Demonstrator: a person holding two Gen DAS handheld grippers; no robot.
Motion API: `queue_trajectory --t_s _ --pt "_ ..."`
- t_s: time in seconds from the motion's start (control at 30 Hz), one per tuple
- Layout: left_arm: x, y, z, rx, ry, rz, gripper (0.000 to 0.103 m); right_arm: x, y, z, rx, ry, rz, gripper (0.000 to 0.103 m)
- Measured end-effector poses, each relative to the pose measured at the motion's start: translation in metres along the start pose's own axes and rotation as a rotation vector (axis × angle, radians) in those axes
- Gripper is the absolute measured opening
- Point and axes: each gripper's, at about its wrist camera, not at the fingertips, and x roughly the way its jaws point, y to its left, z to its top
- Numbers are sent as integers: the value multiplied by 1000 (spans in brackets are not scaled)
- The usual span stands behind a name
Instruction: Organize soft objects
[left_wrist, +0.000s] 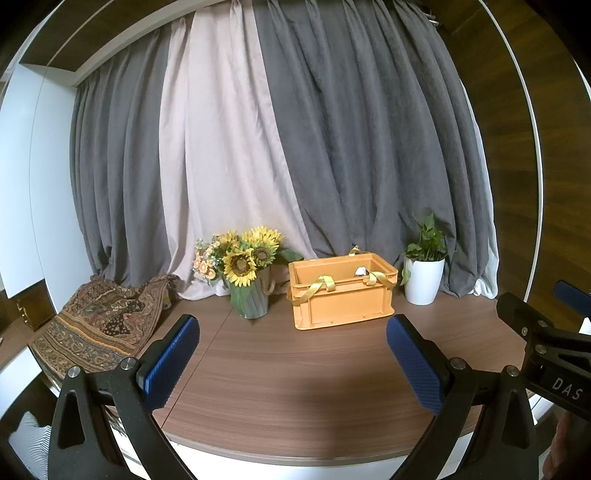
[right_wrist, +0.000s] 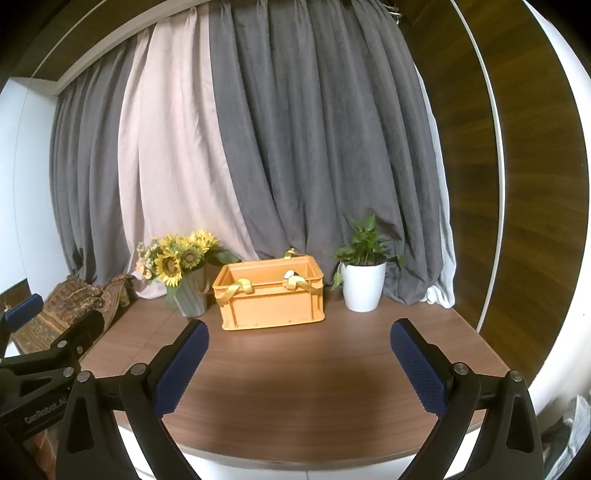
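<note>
A brown wood-grain tabletop (left_wrist: 295, 373) carries a few decorative pieces. Taking the ribbed grey-green vase of yellow artificial sunflowers (left_wrist: 248, 271) as the landmark: a smaller bunch of pale peach flowers (left_wrist: 207, 260) sits just beside it on its left, touching the sunflower leaves. Well to the vase's right, near the back edge, stands a smooth white ceramic pot holding a leafy green plant (left_wrist: 424, 275). Behind the vase hang long pleated curtains, dark grey cloth (left_wrist: 369, 147) with one pale pink panel (left_wrist: 218, 147) directly above the flowers. Far right of the vase, a dark wooden wall panel (right_wrist: 480, 147) rises.
</note>
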Motion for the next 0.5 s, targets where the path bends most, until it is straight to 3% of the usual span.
queue_trajectory --t_s 0.5 --pt "1 -1 1 0 2 -2 103 0 1 0 -2 1 -2 100"
